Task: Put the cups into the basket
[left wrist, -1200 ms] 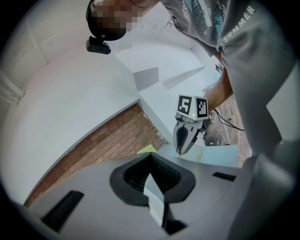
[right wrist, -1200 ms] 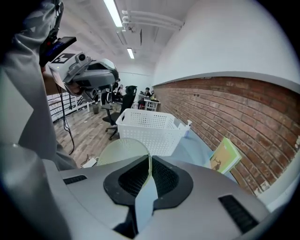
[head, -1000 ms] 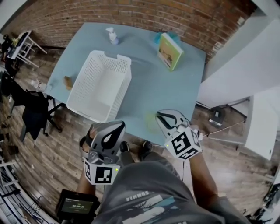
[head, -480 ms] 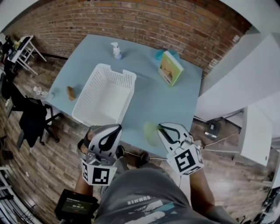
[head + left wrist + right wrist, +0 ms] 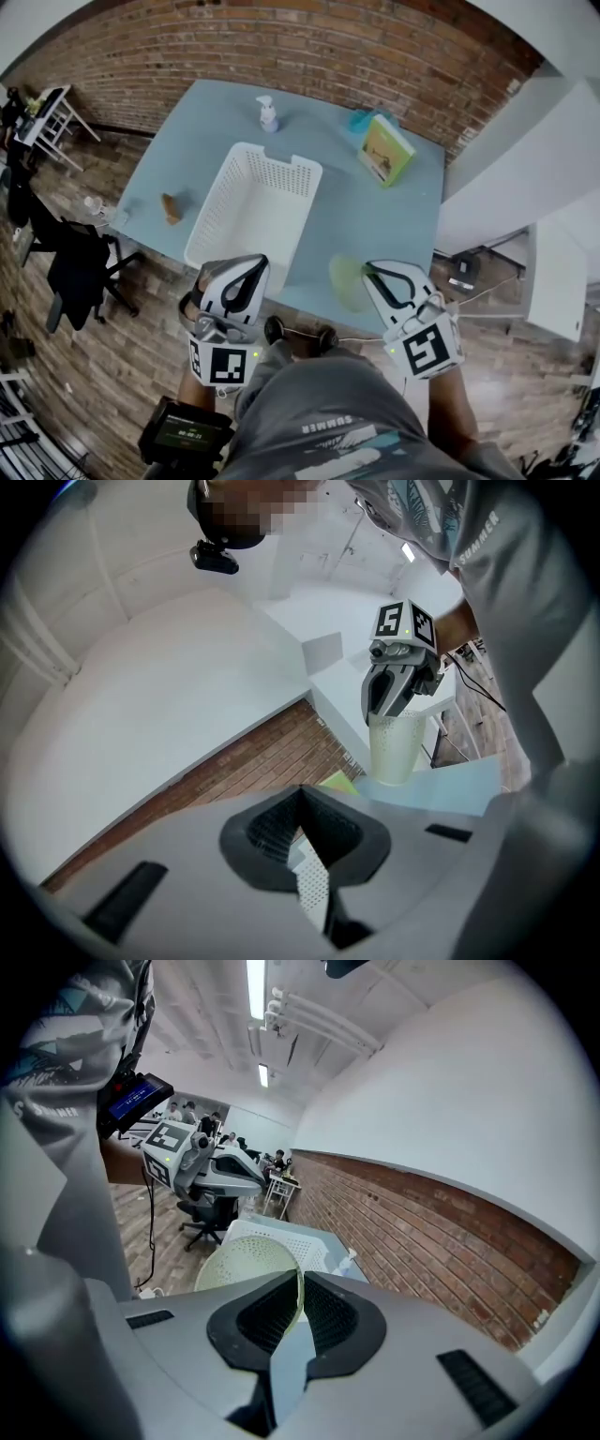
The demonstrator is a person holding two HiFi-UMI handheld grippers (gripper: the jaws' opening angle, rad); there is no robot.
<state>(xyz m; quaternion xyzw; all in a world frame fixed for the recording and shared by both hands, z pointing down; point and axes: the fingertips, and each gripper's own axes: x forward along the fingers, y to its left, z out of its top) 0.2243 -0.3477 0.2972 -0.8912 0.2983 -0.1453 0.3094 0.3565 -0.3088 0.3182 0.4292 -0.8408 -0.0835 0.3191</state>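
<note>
Grey T-shirt (image 5: pixel 328 417) with pale chest print

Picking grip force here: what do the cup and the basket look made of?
The cup: probably thin plastic, pale green, matte; its wall looks dotted and slightly translucent. The basket: likely rigid white plastic, matte; walls pierced by rows of small holes.

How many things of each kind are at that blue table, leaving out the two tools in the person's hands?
Basket: 1
Cup: 1
Pump bottle: 1
Green book or box: 1
Small brown object: 1
Teal object: 1
Total: 6
</note>
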